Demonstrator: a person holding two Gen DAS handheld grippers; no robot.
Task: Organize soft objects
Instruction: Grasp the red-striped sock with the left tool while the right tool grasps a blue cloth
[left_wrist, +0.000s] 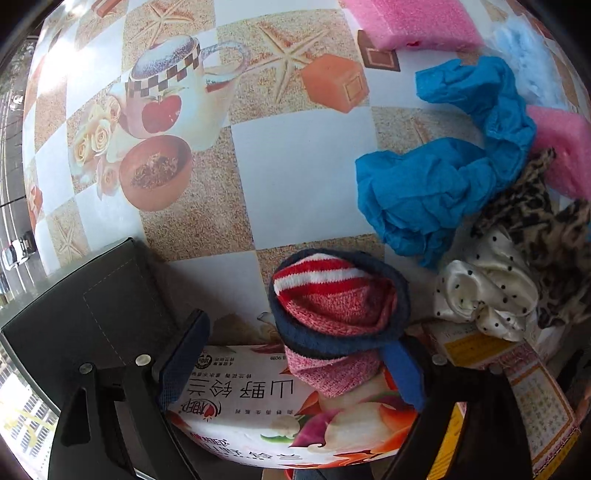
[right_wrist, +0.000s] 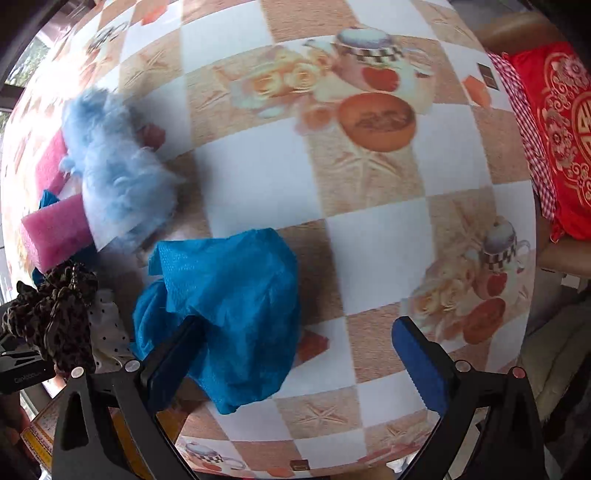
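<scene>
Two grippers over the checkered tablecloth (right_wrist: 369, 251), both with jaws spread wide. Left gripper (left_wrist: 291, 365): holds nothing squarely; the rolled red-striped sock (left_wrist: 338, 299) sits between the fingers, draped against the right blue pad (left_wrist: 402, 373), resting on a printed carton (left_wrist: 258, 417). Whether the pad pinches it, cannot tell. Right gripper (right_wrist: 299, 362): nothing clamped; its left finger touches or overlaps the crumpled blue cloth (right_wrist: 229, 302), the other finger well apart.

Remaining soft items crowd together in the left view: a second blue wad (left_wrist: 436, 192), leopard scrunchie (left_wrist: 535, 206), polka-dot satin scrunchie (left_wrist: 484, 291), pink foam blocks (left_wrist: 413, 22), pale blue fluff (right_wrist: 114, 162).

Risks:
- Sock is off-centre; closing may catch only the navy cuff and let the roll unwind or slip off the carton.
- Blue cloth is limp and loosely bunched; a pinch at one edge likely trails fabric and drags neighbours.
- Scrunchies lie touching, so one may lift with the other.
- Fluff likely sheds or snags on pads.
</scene>
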